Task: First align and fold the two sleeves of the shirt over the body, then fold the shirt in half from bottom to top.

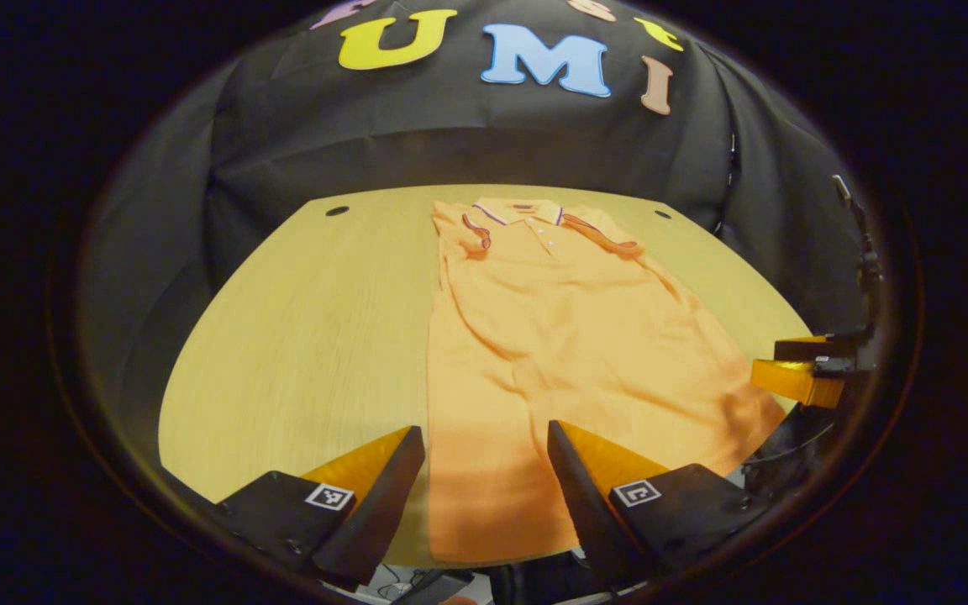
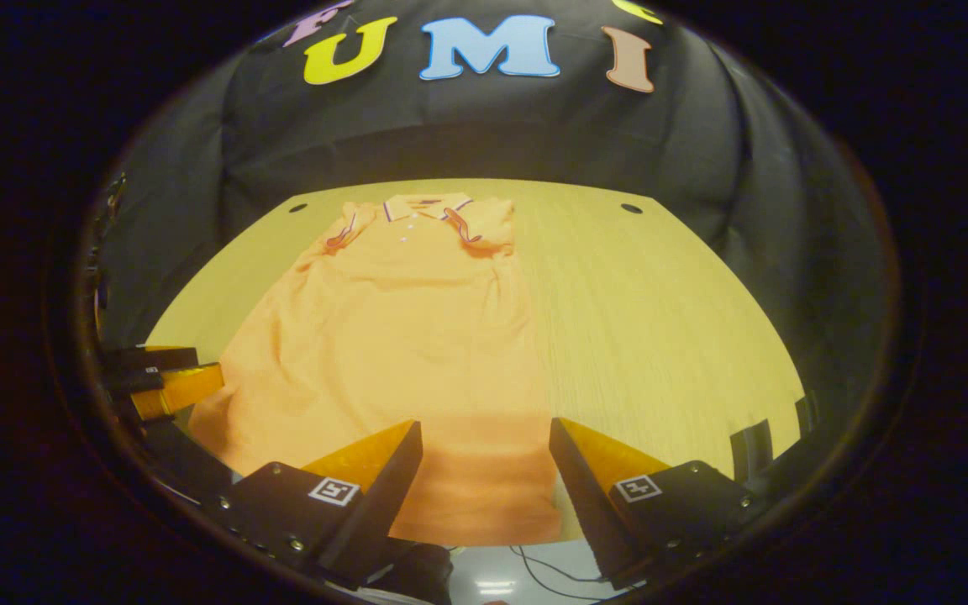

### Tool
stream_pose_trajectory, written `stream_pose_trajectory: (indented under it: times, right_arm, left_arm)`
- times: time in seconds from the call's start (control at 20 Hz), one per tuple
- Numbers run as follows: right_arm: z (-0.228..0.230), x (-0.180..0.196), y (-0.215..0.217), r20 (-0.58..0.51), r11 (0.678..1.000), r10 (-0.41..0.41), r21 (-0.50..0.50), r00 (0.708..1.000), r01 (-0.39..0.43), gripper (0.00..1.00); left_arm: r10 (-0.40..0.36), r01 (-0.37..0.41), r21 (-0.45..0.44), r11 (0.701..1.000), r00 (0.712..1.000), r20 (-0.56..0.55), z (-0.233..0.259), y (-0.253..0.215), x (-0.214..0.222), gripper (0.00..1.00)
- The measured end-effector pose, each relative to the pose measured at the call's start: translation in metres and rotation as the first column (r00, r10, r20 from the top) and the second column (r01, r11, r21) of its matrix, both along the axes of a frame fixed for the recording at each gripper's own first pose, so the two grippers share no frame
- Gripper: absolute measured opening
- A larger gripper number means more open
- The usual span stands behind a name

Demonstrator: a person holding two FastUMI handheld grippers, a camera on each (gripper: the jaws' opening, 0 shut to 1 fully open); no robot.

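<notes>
both grippers, the left gripper (image 1: 486, 483) and the right gripper (image 2: 486, 479), hang released with jaws apart over the bottom hem of the shirt (image 1: 560, 336), which lies flat on the table (image 1: 299, 336) with sleeves already folded inward, probably ready for lifting the hem toward the collar (image 1: 518, 210).

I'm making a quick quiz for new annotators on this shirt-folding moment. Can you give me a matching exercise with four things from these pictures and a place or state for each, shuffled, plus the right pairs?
Things:
1. shirt
2. sleeves
3. collar
4. left gripper

Places or states:
A. at the table's far end, near the booth wall
B. open, fingers either side of the near hem
C. lying flat, lengthwise on the wooden table
D. already folded in over the body

Pairs: 1-C, 2-D, 3-A, 4-B
</notes>
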State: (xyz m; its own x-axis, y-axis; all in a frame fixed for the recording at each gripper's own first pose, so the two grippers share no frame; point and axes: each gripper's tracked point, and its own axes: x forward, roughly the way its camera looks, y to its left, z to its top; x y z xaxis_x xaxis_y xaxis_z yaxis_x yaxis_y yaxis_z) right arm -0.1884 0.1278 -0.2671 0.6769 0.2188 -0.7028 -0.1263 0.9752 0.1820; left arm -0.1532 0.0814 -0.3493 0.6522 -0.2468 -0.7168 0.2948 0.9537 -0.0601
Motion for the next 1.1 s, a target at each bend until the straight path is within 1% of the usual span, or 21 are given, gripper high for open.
stream_pose_trajectory:
  times: [0.2,0.35,0.5,0.75,0.85,0.9,0.95,1.1]
  right_arm:
    - [-0.018,-0.020,-0.009,-0.045,1.000,0.004,-0.018,0.999,-0.005,0.94]
    - [-0.029,-0.037,-0.013,-0.075,1.000,0.002,-0.020,0.997,-0.004,0.94]
    - [-0.034,-0.045,-0.013,-0.091,1.000,0.006,-0.020,0.996,-0.008,0.94]
    - [-0.038,-0.055,-0.006,-0.099,1.000,0.027,-0.004,0.995,-0.027,0.95]
    - [-0.037,-0.056,-0.006,-0.094,1.000,0.030,-0.005,0.995,-0.030,0.95]
    - [-0.036,-0.056,-0.005,-0.094,1.000,0.031,0.004,0.995,-0.031,0.95]
    - [-0.038,-0.056,-0.002,-0.100,0.999,0.032,0.018,0.995,-0.030,0.94]
    - [-0.037,-0.056,-0.003,-0.094,0.999,0.028,0.026,0.995,-0.026,0.90]
  left_arm:
    - [-0.007,0.007,-0.007,1.000,1.000,-0.020,-0.010,0.010,-0.028,0.96]
    - [0.000,0.000,0.005,1.000,1.000,-0.031,-0.018,0.016,-0.044,0.95]
    - [0.000,0.000,-0.001,1.000,0.999,-0.036,-0.022,0.015,-0.058,0.95]
    - [-0.003,0.002,0.015,1.000,1.000,0.004,-0.026,0.012,-0.064,0.96]
    - [-0.006,0.005,0.039,0.999,1.000,0.018,-0.029,0.012,-0.064,0.95]
    - [-0.009,0.008,0.056,0.998,1.000,0.019,-0.030,0.012,-0.064,0.96]
    - [-0.016,0.014,0.072,0.997,1.000,0.019,-0.032,0.011,-0.064,0.95]
    - [0.010,-0.011,0.067,0.998,1.000,0.020,-0.031,0.009,-0.060,0.95]
